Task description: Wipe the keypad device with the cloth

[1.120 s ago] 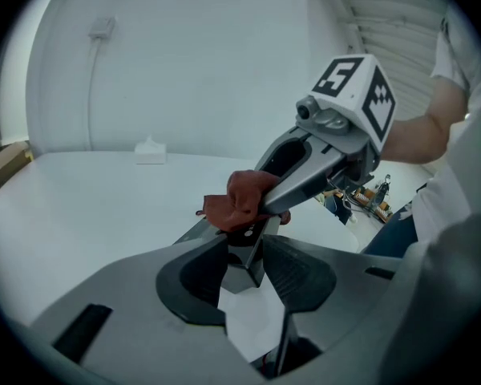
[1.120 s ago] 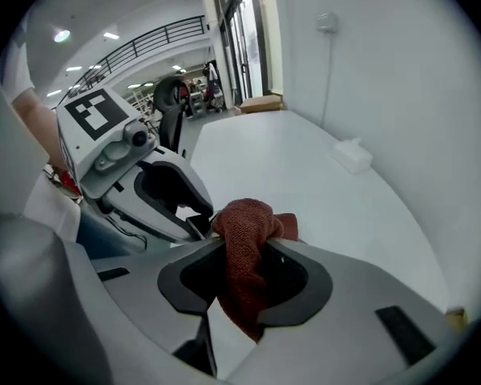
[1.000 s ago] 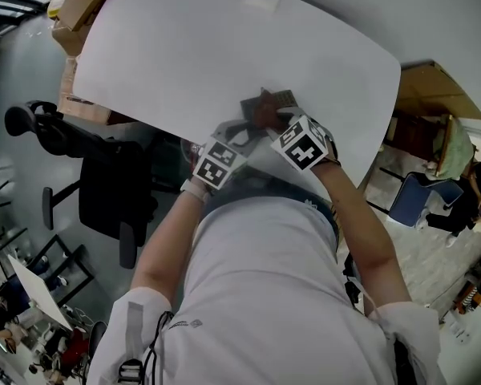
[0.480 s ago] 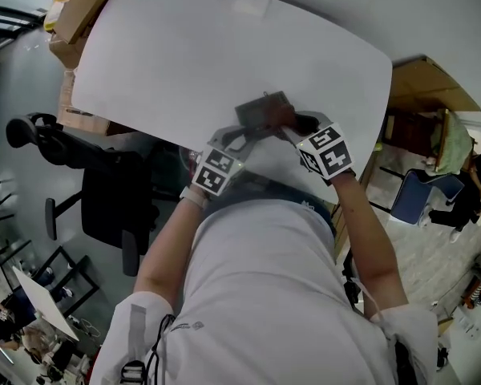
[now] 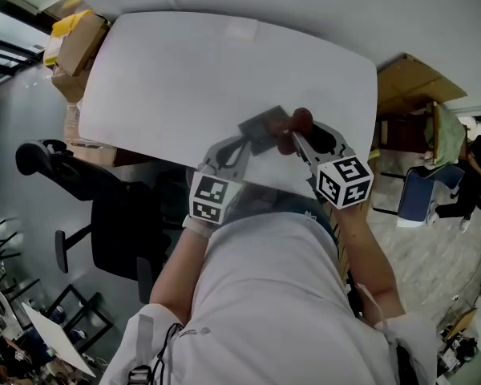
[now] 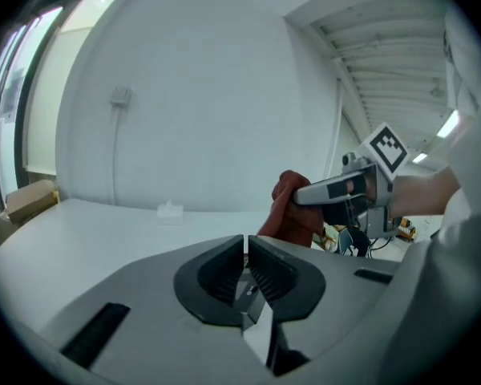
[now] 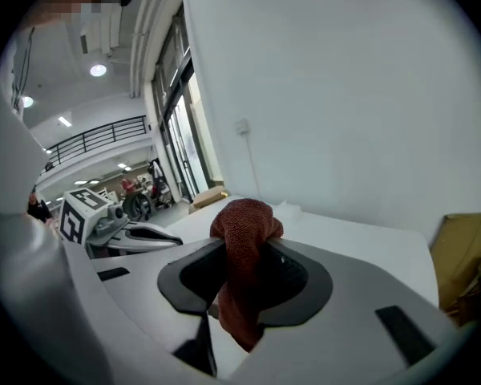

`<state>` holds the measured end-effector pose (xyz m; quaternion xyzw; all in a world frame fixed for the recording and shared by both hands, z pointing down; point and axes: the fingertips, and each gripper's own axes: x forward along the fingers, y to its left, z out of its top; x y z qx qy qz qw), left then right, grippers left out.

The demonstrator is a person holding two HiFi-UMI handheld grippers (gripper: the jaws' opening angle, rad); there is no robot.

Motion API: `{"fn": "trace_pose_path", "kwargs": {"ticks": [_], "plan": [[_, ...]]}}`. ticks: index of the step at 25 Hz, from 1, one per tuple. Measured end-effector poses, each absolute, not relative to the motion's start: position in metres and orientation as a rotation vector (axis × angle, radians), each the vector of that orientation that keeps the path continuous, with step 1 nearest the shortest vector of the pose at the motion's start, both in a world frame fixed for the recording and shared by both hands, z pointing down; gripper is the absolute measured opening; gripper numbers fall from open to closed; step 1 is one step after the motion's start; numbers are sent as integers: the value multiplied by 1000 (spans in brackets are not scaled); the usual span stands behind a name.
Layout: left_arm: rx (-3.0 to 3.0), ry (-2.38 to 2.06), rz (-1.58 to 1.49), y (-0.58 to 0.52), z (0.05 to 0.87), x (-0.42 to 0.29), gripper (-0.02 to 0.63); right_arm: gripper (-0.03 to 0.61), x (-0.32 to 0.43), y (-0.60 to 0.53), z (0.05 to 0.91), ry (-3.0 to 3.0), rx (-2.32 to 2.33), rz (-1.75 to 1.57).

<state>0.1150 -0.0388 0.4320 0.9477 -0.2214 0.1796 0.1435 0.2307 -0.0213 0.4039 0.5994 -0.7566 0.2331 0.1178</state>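
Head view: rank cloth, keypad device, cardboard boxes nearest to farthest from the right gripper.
1. cloth: clamped in the jaws of the right gripper.
2. keypad device: just left of the cloth.
3. cardboard boxes: off the far-left corner of the table.

Your cloth is rust-red, coarse-knit and matt. The table is white, smooth and matt. The keypad device looks like dull grey plastic. Your right claw has a smooth, matt grey shell.
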Motion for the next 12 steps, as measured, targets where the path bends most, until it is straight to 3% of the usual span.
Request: {"fn": "trace_pose_path", "kwargs": {"ticks": [12], "plan": [[2806,-483,357,-9,378,38,15,123,151,45,346,-2159,2073,593]]}}
